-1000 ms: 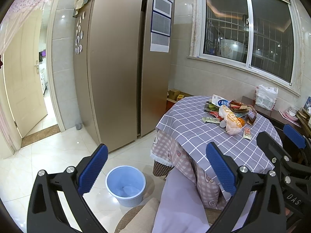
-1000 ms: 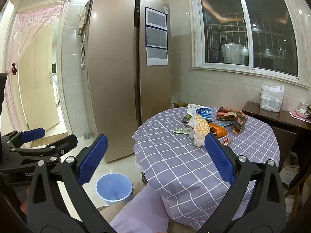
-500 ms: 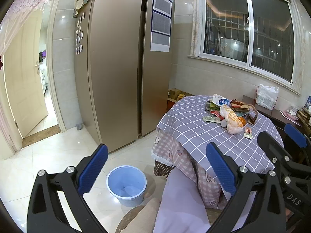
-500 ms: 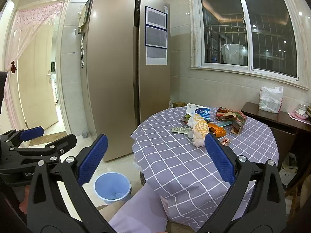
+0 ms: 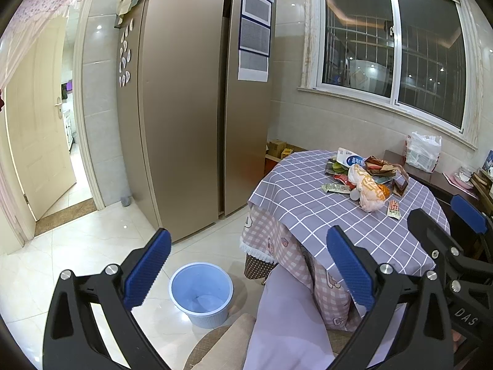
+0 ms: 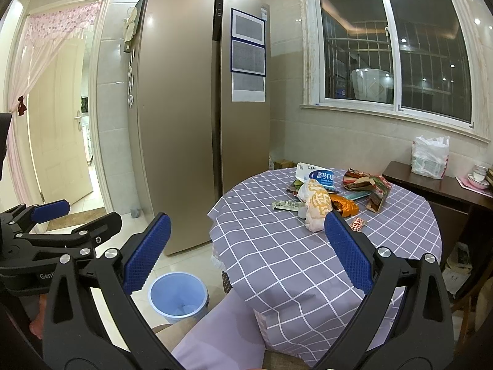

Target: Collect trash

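A heap of wrappers and packets (image 5: 366,175) (image 6: 332,191) lies on the far half of a round table with a purple checked cloth (image 5: 311,203) (image 6: 277,246). A white-and-orange plastic bag (image 6: 317,206) lies at the front of the heap, a blue-and-white box (image 6: 315,174) behind it. A light blue bin (image 5: 201,293) (image 6: 178,296) stands on the floor left of the table. My left gripper (image 5: 246,271) hangs open above the bin and a chair, holding nothing. My right gripper (image 6: 246,252) is open too, short of the table's near edge.
A tall gold fridge (image 5: 191,108) stands behind the bin. An open doorway (image 5: 40,141) lies at far left. A dark sideboard (image 6: 437,188) with a white plastic bag (image 6: 429,157) runs along the window wall. A chair with a purple cover (image 5: 286,323) is right below me.
Both views have drifted slightly; the table and bin sit a little lower and nearer the middle. Both grippers stay open and empty.
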Demonstrator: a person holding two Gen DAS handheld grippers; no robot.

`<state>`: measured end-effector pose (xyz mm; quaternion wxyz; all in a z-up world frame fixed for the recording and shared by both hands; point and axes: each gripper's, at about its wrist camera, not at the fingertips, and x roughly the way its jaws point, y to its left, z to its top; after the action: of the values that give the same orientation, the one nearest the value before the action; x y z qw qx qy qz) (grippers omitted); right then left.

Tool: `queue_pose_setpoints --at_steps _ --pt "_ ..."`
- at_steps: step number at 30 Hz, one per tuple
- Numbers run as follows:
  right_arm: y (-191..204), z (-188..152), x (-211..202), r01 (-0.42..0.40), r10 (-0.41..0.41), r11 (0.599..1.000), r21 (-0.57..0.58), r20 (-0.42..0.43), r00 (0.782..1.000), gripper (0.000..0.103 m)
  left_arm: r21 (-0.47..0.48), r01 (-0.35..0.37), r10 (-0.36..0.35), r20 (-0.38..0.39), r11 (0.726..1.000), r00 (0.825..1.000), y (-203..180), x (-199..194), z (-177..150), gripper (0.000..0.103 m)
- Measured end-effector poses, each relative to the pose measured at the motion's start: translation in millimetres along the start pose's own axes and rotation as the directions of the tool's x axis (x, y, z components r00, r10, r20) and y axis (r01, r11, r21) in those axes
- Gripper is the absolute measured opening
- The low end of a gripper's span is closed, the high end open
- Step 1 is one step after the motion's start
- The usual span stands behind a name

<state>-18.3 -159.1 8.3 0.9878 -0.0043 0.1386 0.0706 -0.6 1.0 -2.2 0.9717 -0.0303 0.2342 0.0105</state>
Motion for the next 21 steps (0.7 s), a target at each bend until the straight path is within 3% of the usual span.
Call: queue_pose_setpoints --at_steps 21 --pt "-4.4 -2.0 -1.1 0.0 0.0 1.0 -0.005 -0.027 1.0 0.098 0.012 -0.012 0.012 -0.001 1.0 1.0 -0.5 1.4 -2.4 0.099"
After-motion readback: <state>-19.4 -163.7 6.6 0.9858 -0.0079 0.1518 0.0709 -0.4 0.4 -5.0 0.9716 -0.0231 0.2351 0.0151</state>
